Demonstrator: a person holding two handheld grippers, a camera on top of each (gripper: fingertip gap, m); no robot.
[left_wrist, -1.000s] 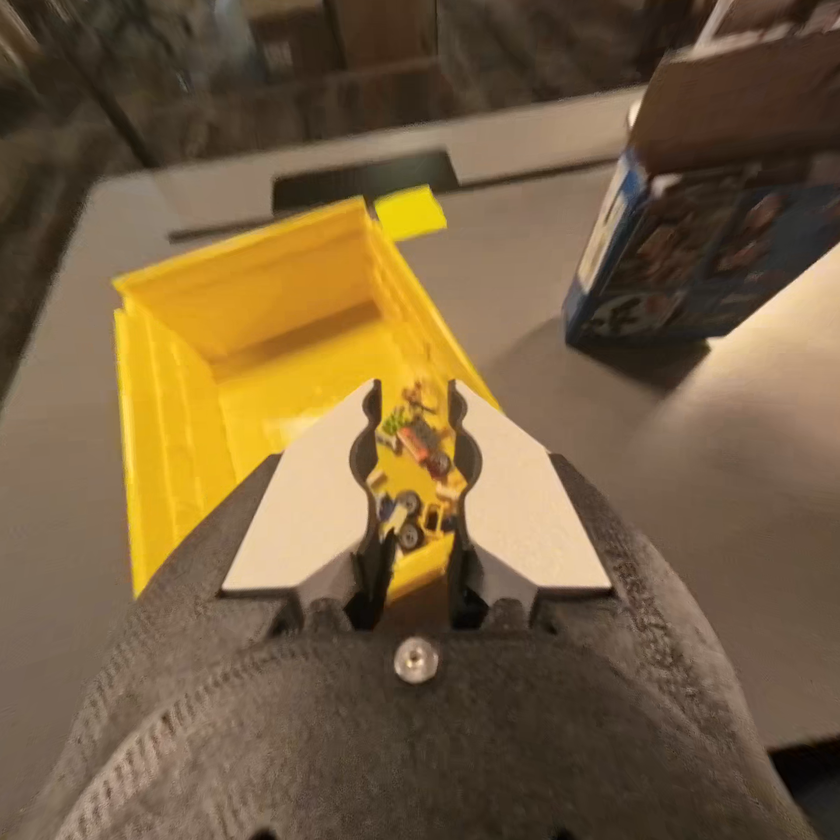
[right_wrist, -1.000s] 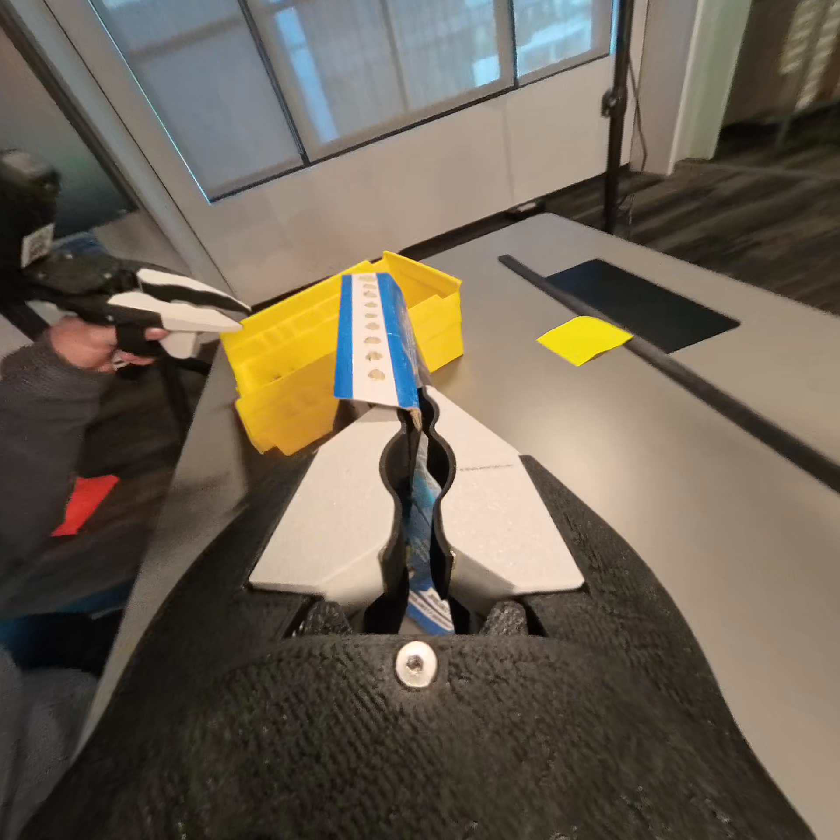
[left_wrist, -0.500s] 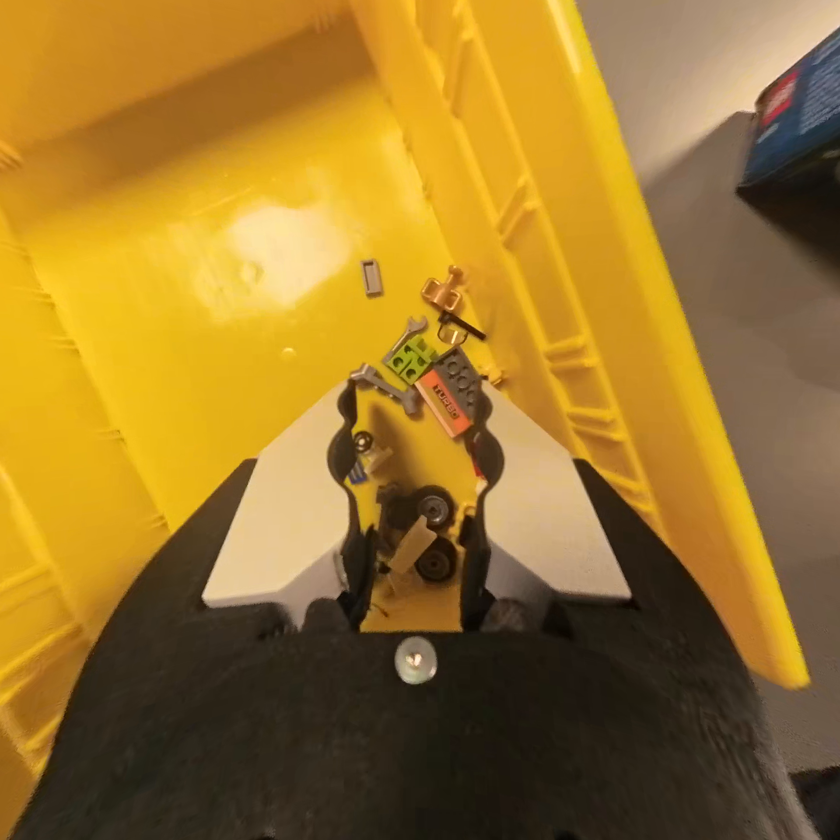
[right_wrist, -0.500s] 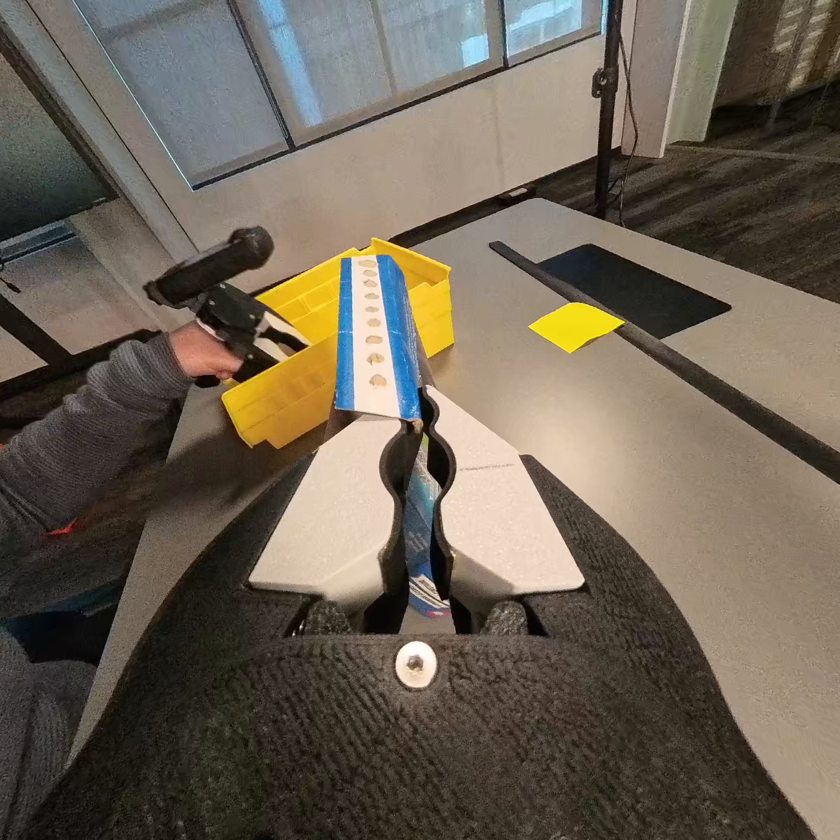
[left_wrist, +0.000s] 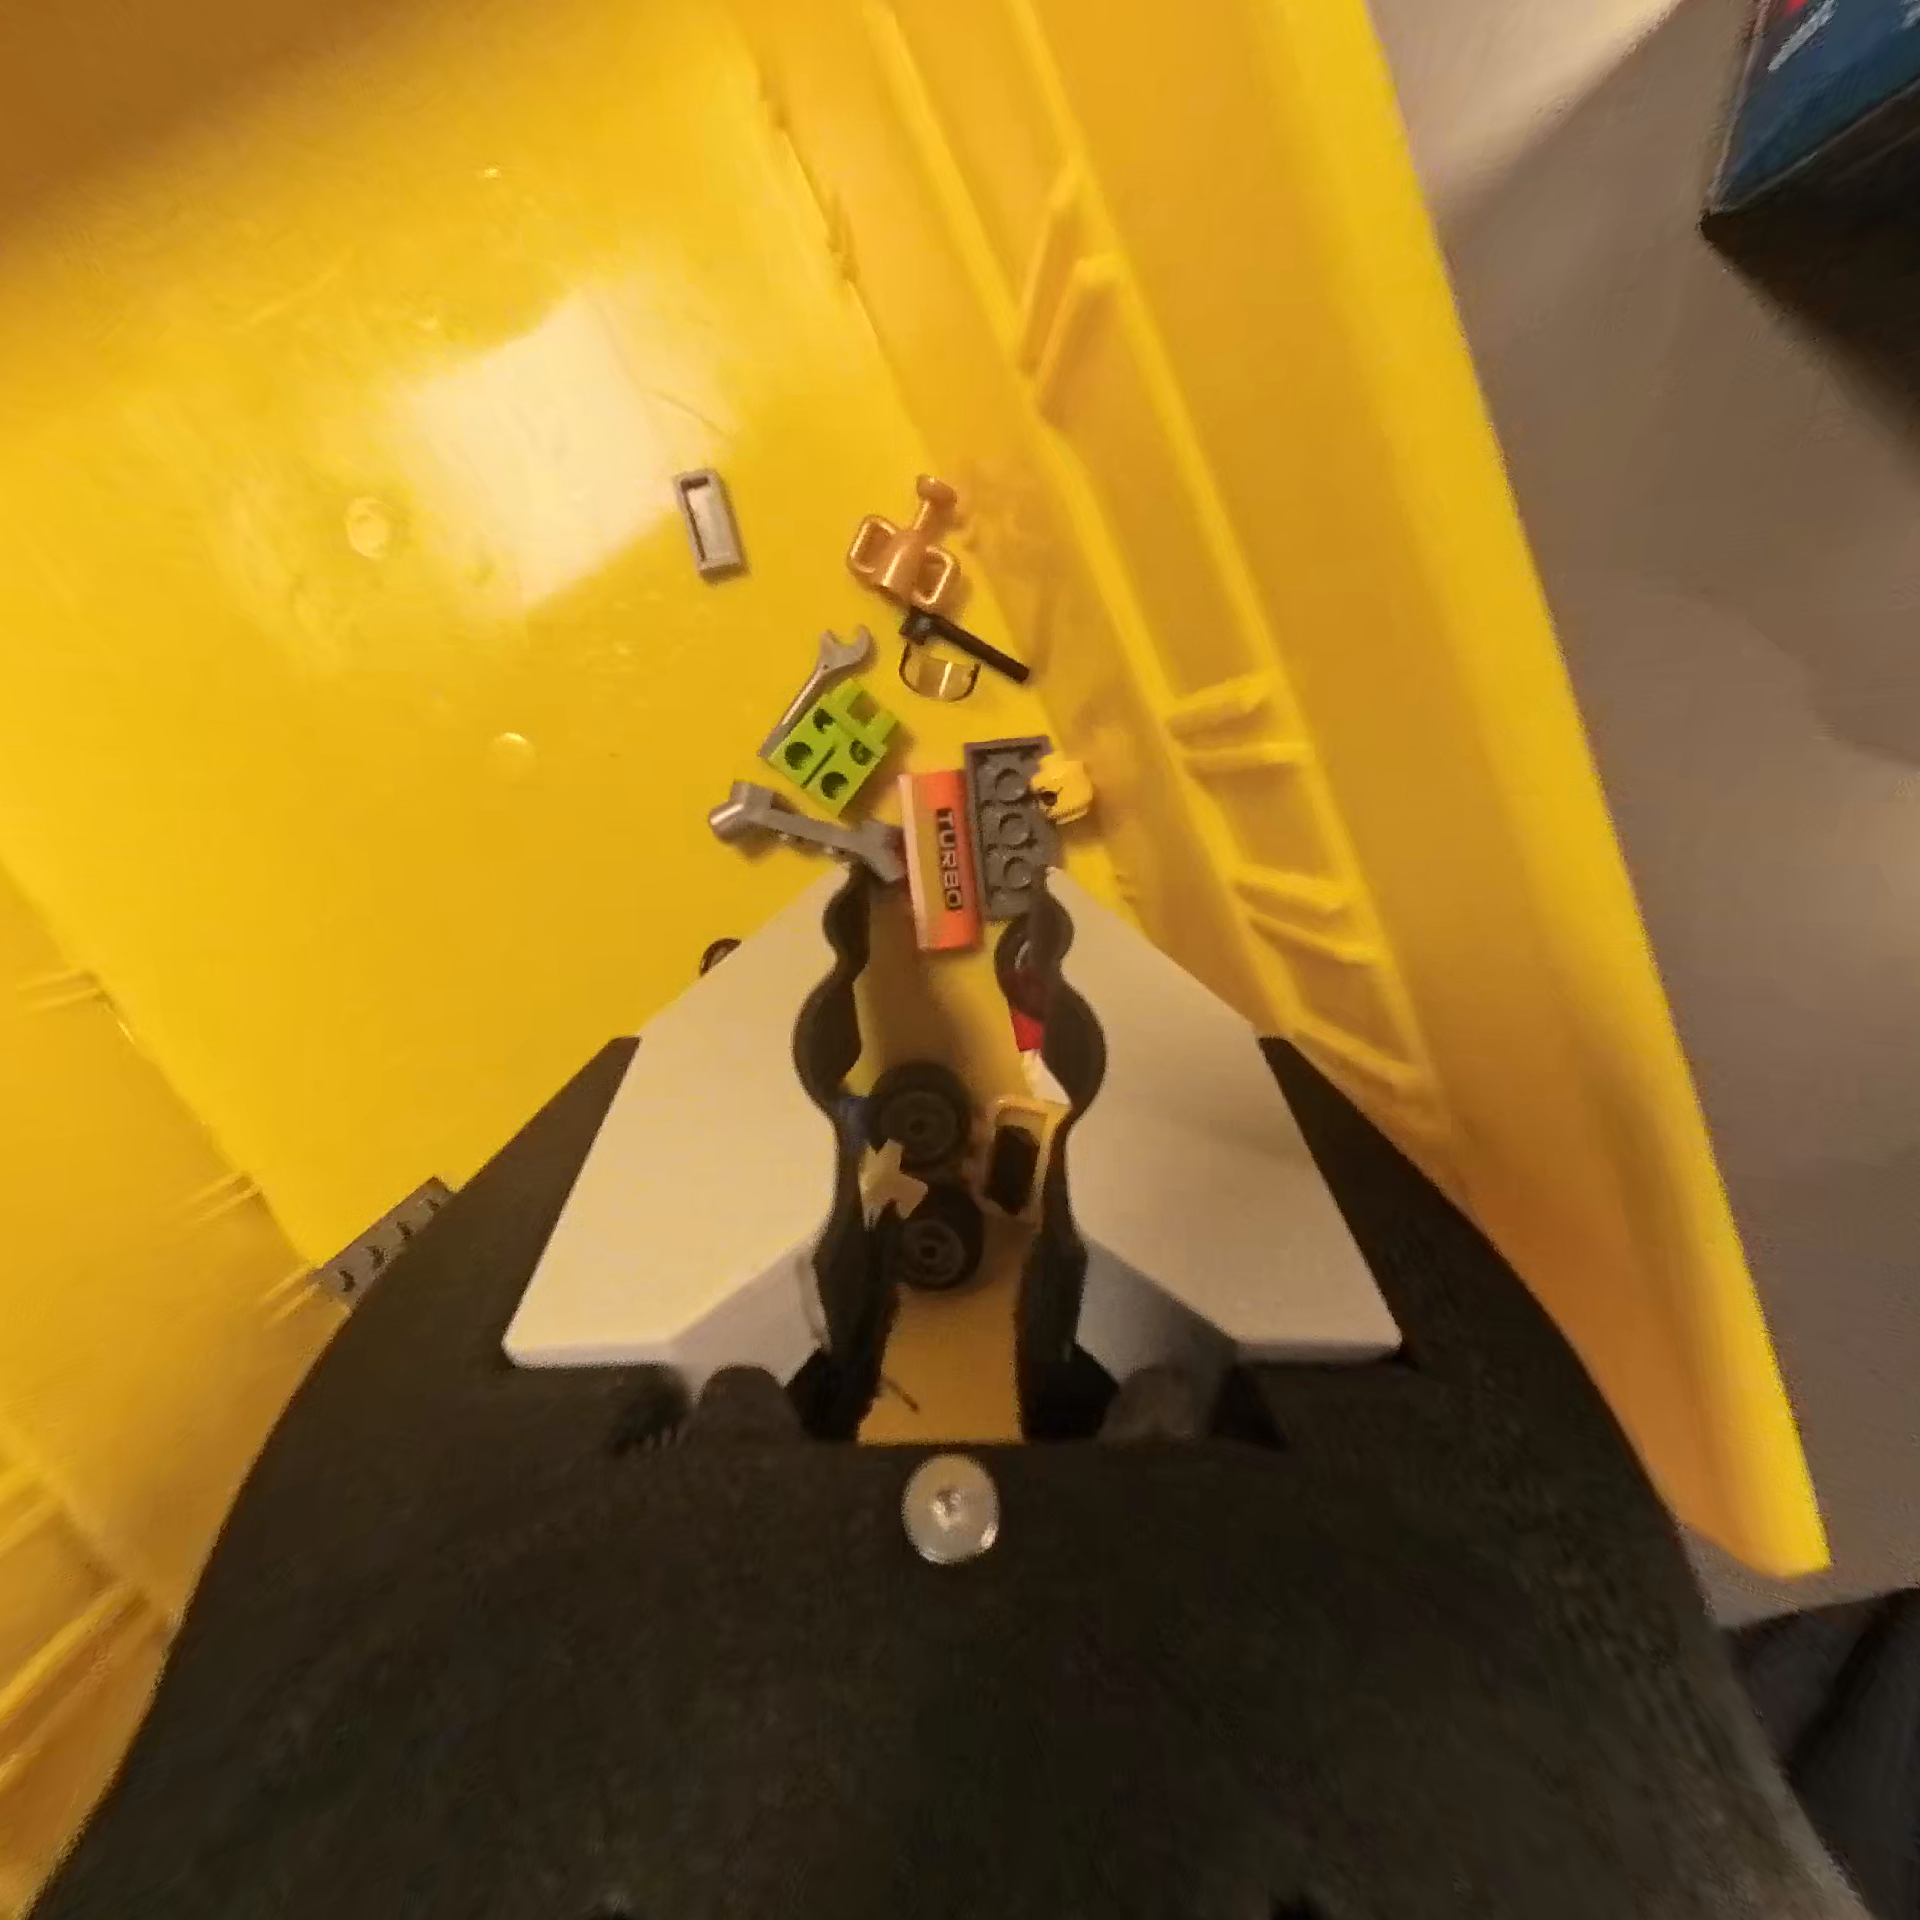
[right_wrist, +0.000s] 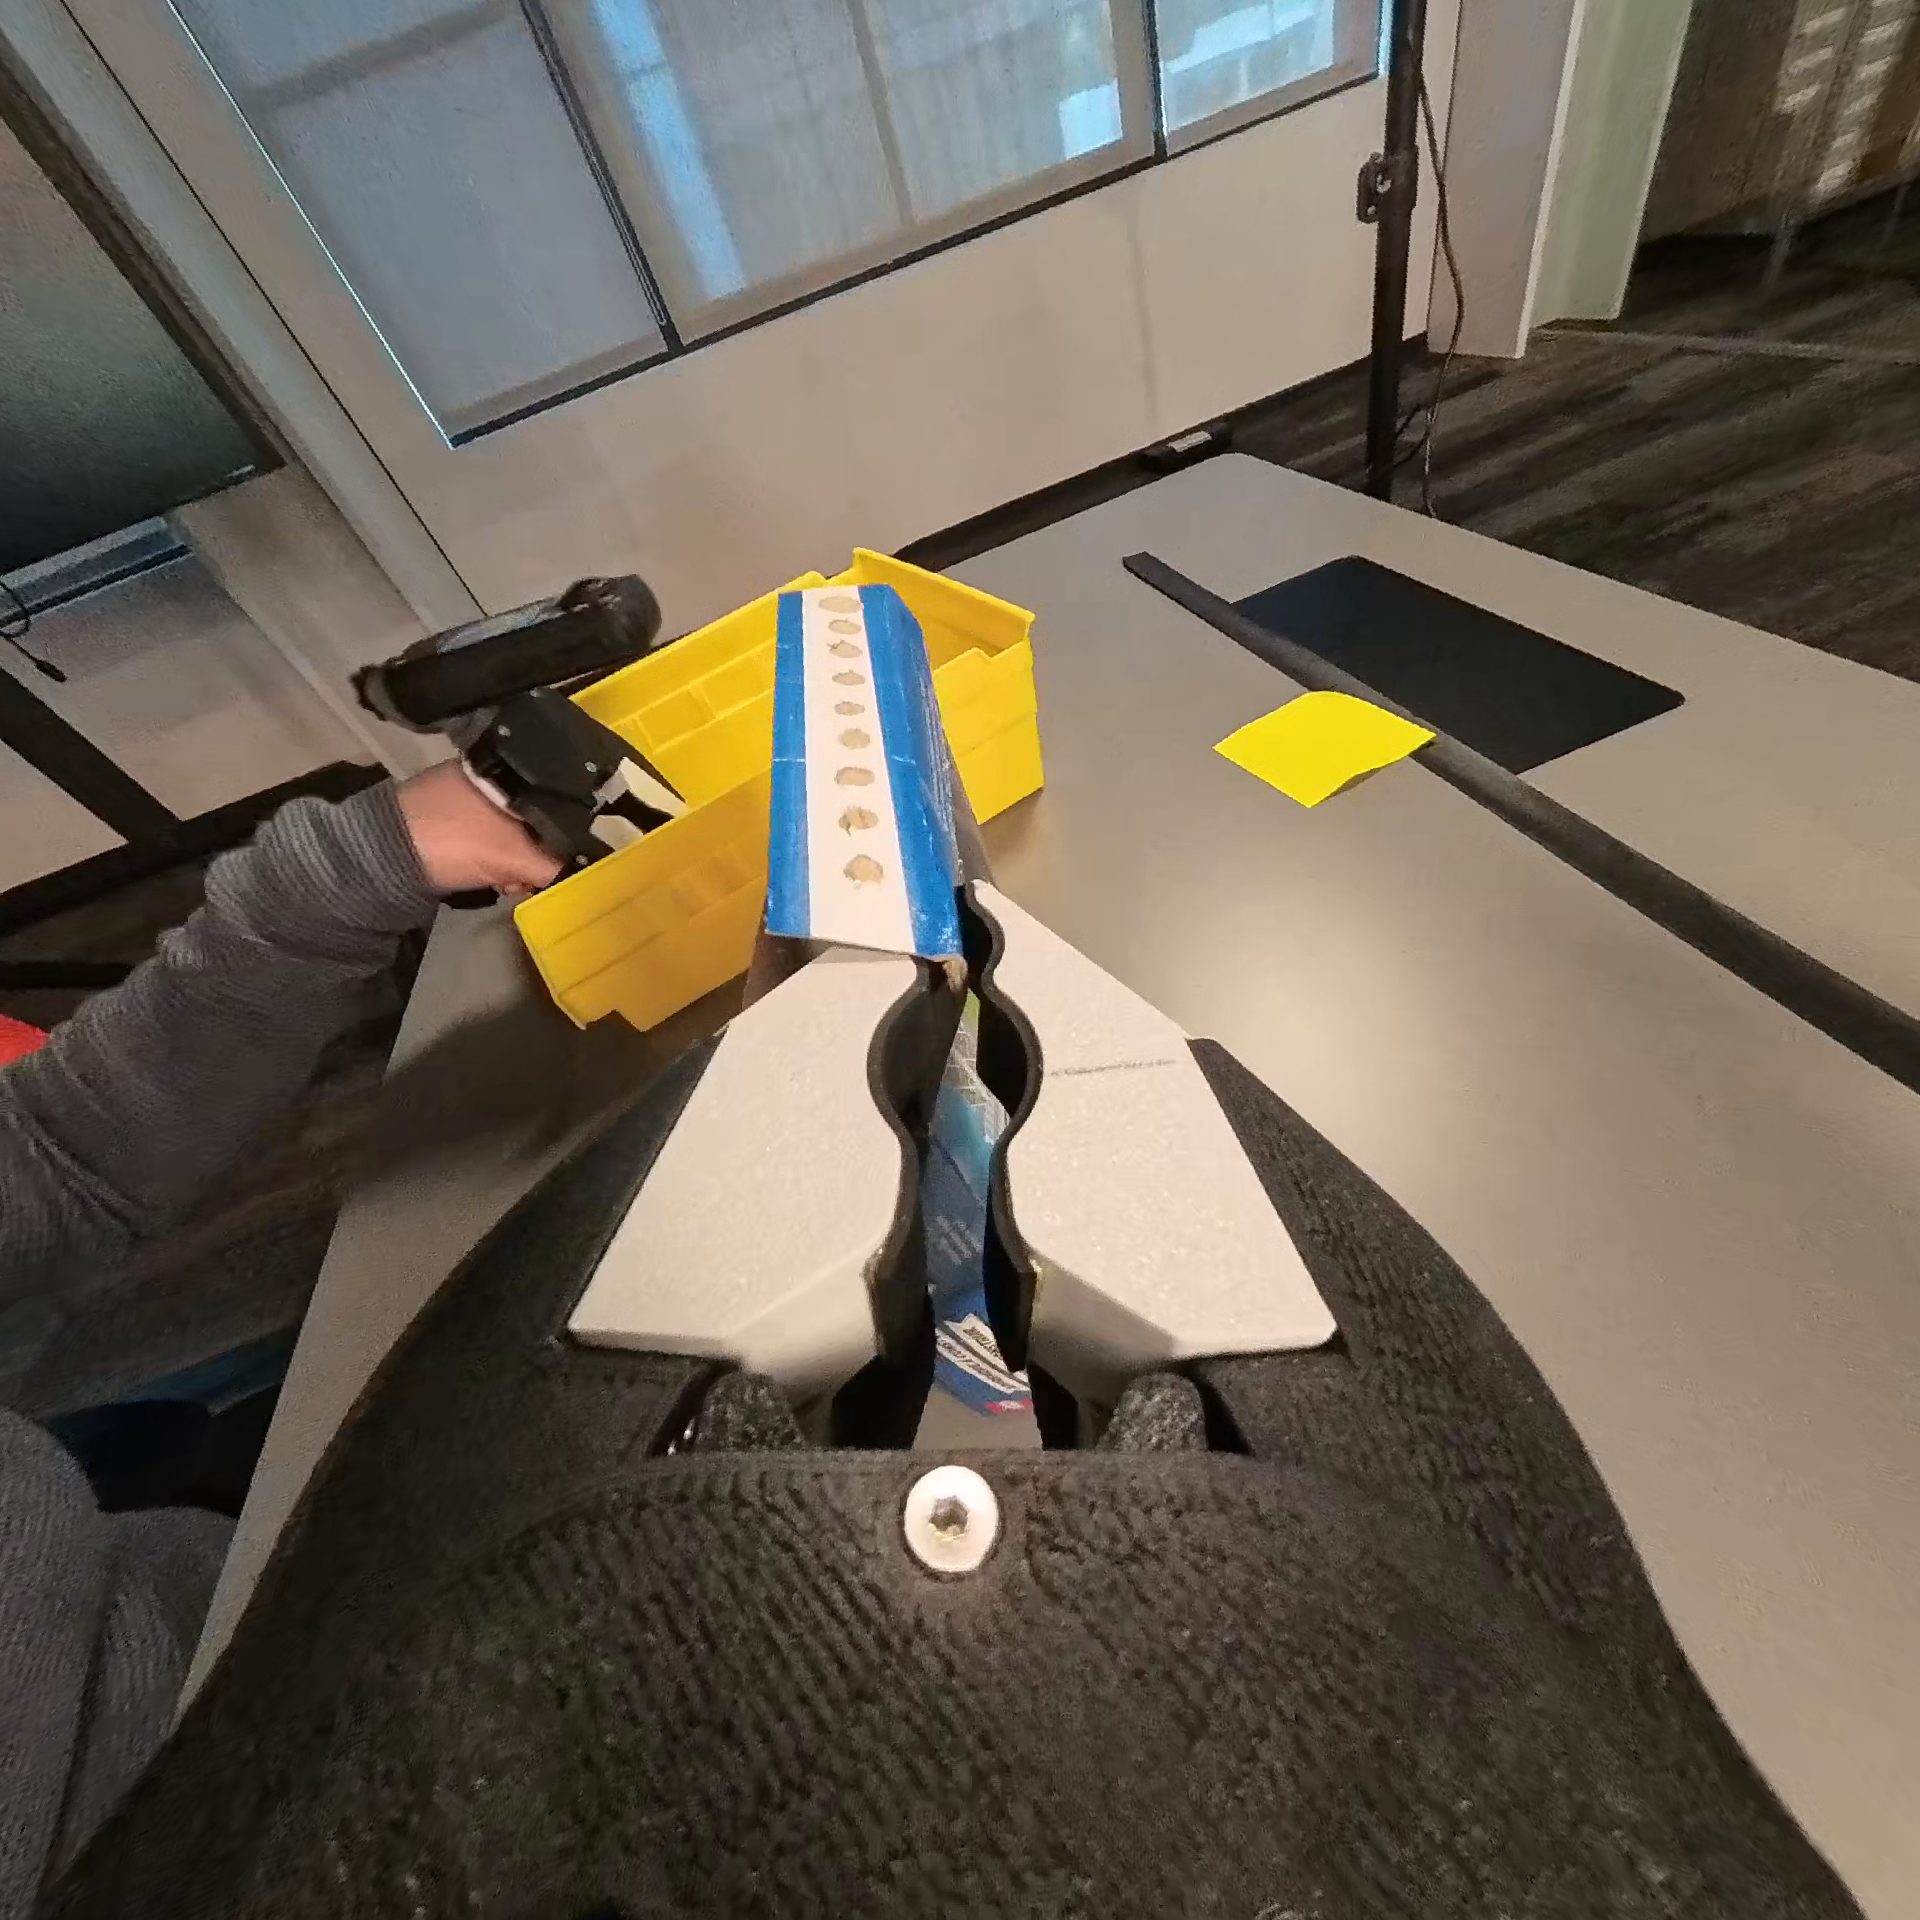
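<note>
The left gripper (left_wrist: 940, 894) reaches down into the yellow plastic bin (left_wrist: 1299, 520), jaws parted and pressing on nothing. An orange rectangular toy tile (left_wrist: 940, 862) lies loose at its tips, with a dark grey studded plate (left_wrist: 1013, 821) at one o'clock and a lime-green brick (left_wrist: 828, 756) at eleven. The right gripper (right_wrist: 961, 935) is clamped on the flap of a blue-and-white cardboard box (right_wrist: 852, 769) above the grey table (right_wrist: 1455, 1039).
</note>
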